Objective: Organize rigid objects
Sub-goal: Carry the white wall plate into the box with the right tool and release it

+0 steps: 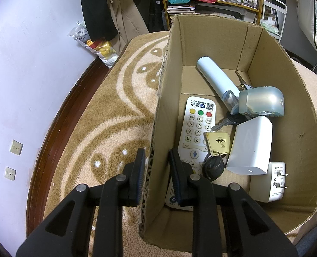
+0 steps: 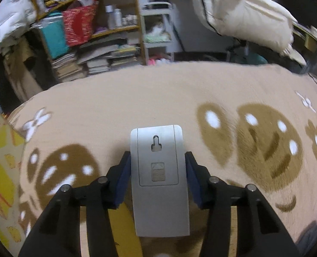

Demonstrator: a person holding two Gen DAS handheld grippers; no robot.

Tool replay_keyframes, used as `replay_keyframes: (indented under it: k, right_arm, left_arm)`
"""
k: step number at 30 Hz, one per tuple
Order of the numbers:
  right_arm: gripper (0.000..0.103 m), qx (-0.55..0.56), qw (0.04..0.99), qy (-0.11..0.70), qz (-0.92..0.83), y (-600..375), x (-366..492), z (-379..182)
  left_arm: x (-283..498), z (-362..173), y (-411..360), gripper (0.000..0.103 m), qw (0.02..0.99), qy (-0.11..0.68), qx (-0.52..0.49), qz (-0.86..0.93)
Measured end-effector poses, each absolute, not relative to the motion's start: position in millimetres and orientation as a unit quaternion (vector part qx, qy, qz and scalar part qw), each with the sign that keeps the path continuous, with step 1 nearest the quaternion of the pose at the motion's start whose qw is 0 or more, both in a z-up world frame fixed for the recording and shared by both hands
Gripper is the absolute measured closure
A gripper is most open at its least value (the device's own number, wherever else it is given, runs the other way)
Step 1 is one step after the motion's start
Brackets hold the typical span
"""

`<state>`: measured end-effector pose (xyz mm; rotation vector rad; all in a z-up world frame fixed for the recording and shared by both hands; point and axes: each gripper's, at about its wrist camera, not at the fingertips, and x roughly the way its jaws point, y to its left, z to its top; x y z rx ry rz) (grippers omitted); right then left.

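The left gripper clamps the cardboard box wall. The right gripper holds a grey remote, apparently lifted off the blanket.

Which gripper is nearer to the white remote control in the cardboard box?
Left. The left gripper clamps the box wall right beside the remote. The right gripper holds a grey device over the blanket.

Left claw hides the white remote's lower end.
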<state>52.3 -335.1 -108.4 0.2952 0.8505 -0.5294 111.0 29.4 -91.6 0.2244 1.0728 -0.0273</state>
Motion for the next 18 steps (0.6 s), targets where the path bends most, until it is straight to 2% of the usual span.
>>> replay_keyframes:
  k: [18]
  right_arm:
    - [0.051,0.113,0.922,0.349,-0.123,-253.0,71.4,-58.0]
  left_arm:
    - [111.1,-91.7,28.9,0.080,0.853,0.510,0.107,-0.013]
